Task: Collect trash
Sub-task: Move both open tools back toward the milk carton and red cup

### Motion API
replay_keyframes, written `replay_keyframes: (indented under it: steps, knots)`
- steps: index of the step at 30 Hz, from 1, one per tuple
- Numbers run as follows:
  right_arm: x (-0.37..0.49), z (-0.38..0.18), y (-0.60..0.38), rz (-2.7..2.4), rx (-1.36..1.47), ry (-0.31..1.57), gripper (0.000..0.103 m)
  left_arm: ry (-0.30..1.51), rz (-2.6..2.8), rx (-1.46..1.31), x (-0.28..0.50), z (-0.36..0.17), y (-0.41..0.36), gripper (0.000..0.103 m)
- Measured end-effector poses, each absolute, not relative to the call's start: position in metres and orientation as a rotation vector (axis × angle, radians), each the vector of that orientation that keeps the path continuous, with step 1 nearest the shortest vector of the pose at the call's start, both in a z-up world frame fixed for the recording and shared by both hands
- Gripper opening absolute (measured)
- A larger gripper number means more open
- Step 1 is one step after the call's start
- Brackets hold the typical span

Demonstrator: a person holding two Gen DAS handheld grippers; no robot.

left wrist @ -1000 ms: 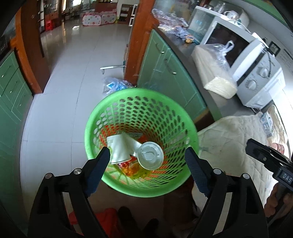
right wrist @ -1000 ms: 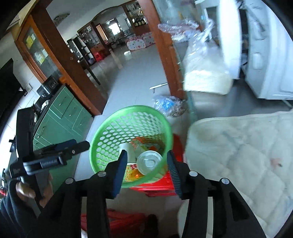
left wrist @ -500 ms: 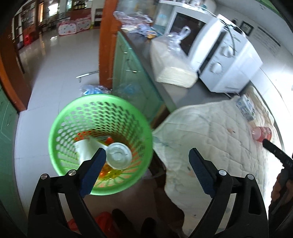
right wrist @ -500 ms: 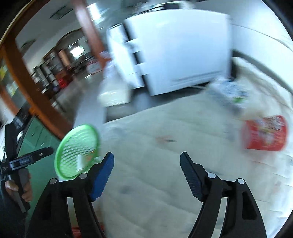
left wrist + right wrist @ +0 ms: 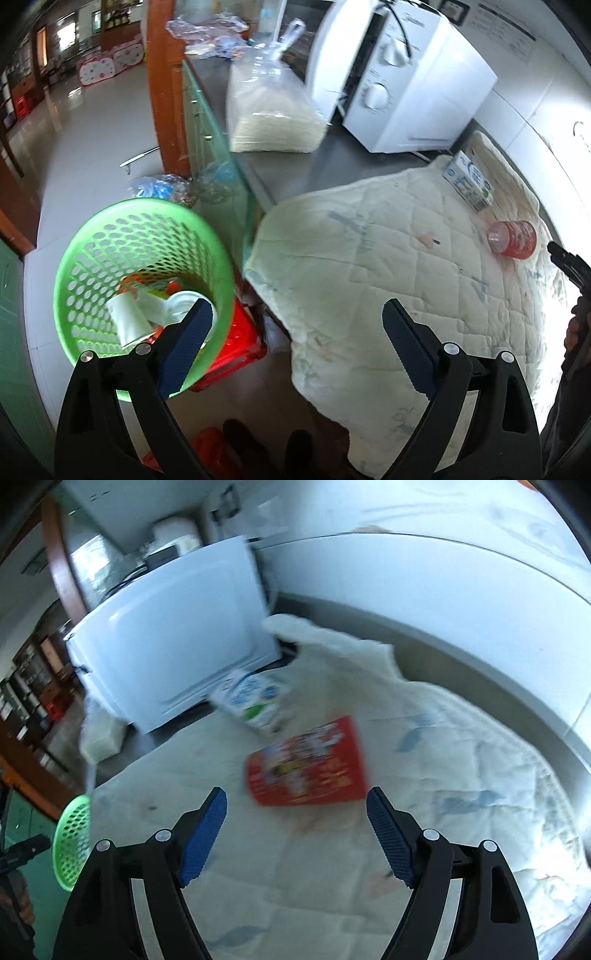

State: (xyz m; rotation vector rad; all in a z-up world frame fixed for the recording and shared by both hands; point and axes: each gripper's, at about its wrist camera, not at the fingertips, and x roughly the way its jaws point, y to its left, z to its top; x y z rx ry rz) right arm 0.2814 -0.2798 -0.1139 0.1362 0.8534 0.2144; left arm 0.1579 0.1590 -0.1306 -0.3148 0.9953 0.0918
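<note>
A red paper cup (image 5: pixel 308 766) lies on its side on the quilted white cloth (image 5: pixel 332 886), just ahead of my open, empty right gripper (image 5: pixel 297 830). A white and blue carton (image 5: pixel 251 701) lies behind it. In the left wrist view the cup (image 5: pixel 511 238) and carton (image 5: pixel 469 182) lie at the far right of the cloth. My left gripper (image 5: pixel 295 347) is open and empty, above the cloth's left edge. The green basket (image 5: pixel 92 236) at lower left holds a white cup (image 5: pixel 127 323) and a can (image 5: pixel 184 301).
A white microwave (image 5: pixel 402 77) and a bagged white stack (image 5: pixel 273 110) stand on the grey counter behind the cloth. A red stool (image 5: pixel 236 354) sits under the basket. Plastic bags (image 5: pixel 162 186) lie on the tiled floor. The basket shows small at the right wrist view's left edge (image 5: pixel 72 843).
Both grippers swung right, away from the basket toward the cloth. The right gripper opened wider and moved close to the red cup.
</note>
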Motion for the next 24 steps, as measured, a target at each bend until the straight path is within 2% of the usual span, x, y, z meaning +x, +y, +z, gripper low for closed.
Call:
replay_keyframes:
  steps: [12, 17, 24]
  knots:
    - [0.305, -0.139, -0.303, 0.218, 0.166, 0.878, 0.078, 1.022, -0.093, -0.256, 0.236, -0.117, 0.059, 0.093]
    - [0.296, -0.136, -0.314, 0.243, 0.197, 0.861, 0.079, 0.977, -0.224, -0.027, 0.281, -0.103, -0.012, 0.093]
    - [0.276, -0.127, -0.338, 0.246, 0.237, 0.833, 0.080, 0.934, -0.428, 0.208, 0.335, -0.098, -0.068, 0.093]
